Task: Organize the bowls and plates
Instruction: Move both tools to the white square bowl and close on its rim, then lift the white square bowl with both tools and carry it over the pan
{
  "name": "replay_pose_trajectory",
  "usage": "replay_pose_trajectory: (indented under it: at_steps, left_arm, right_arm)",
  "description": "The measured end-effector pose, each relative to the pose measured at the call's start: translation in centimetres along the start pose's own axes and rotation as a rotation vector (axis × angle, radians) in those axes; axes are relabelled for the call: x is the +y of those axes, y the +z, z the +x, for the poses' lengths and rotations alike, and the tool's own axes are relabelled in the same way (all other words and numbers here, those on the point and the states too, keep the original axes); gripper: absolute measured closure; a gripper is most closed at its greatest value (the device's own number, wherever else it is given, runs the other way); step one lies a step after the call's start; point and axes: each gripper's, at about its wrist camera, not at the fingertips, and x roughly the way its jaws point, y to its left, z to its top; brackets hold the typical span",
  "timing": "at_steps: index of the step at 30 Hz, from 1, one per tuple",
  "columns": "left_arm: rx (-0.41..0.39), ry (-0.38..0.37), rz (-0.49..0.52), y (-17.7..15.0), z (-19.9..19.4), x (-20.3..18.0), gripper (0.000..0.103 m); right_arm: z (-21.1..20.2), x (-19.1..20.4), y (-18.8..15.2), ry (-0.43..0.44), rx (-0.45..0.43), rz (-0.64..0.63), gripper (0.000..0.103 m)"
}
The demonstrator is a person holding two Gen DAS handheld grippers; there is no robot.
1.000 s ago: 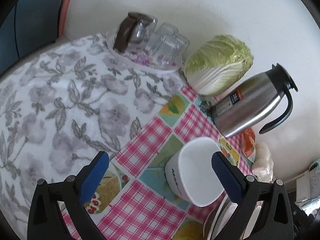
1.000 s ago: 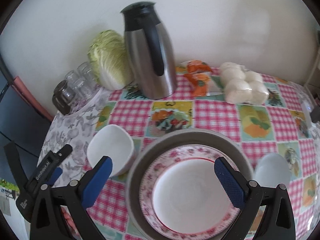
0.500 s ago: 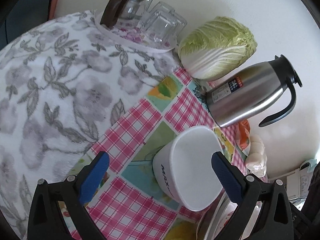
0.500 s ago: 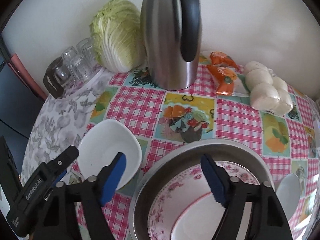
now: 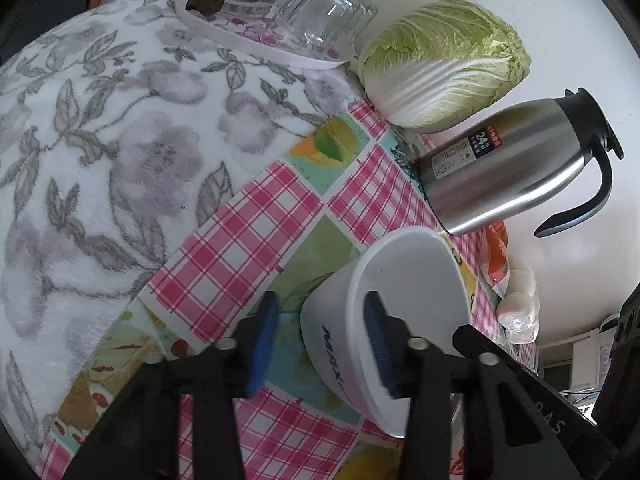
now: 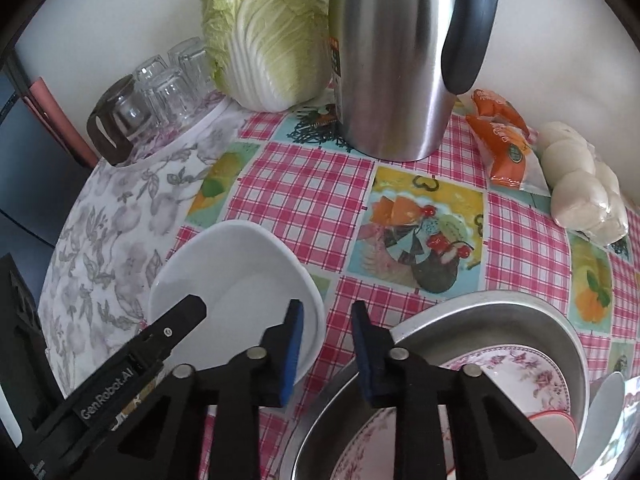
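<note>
Right wrist view: big grey metal basin of flowered plates bottom right, white plastic bowl just beside it. Wide a second ago, now closing: left gripper astride the bowl's wall, not pinching yet; right gripper narrow between bowl and basin, nothing plainly caught. Probably about to lift the bowl.

Soft even daylight; sharp focus; heavy fisheye bending, dark corners

a steel jug stands between a cabbage and orange packets.
</note>
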Motion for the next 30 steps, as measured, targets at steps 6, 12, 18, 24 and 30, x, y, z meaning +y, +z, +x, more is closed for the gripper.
replay_pose_trajectory:
  at_steps: [6, 12, 18, 24, 30]
  left_arm:
    - [0.012, -0.025, -0.003, -0.4, 0.3, -0.2, 0.074]
    - [0.018, -0.050, -0.033, -0.5, 0.1, 0.4, 0.075]
    - [0.001, -0.040, -0.019, -0.7, -1.1, -0.1, 0.075]
    - [-0.039, -0.050, 0.016, -0.9, -3.3, -1.6, 0.075]
    - [-0.086, -0.051, 0.083, -1.5, -5.9, -4.2, 0.075]
  right_arm:
    - [0.6, 0.6, 0.0, -0.005, 0.005, -0.022, 0.095]
    - [0.2, 0.7, -0.2, 0.015, -0.007, -0.024, 0.095]
    - [-1.2, 0.7, -0.4, 0.041, -0.027, -0.014, 0.095]
    - [-4.0, 0.4, -0.8, 0.069, -0.074, -0.009, 0.095]
    - [-7.2, -0.5, -1.1, 0.091, -0.125, -0.005, 0.095]
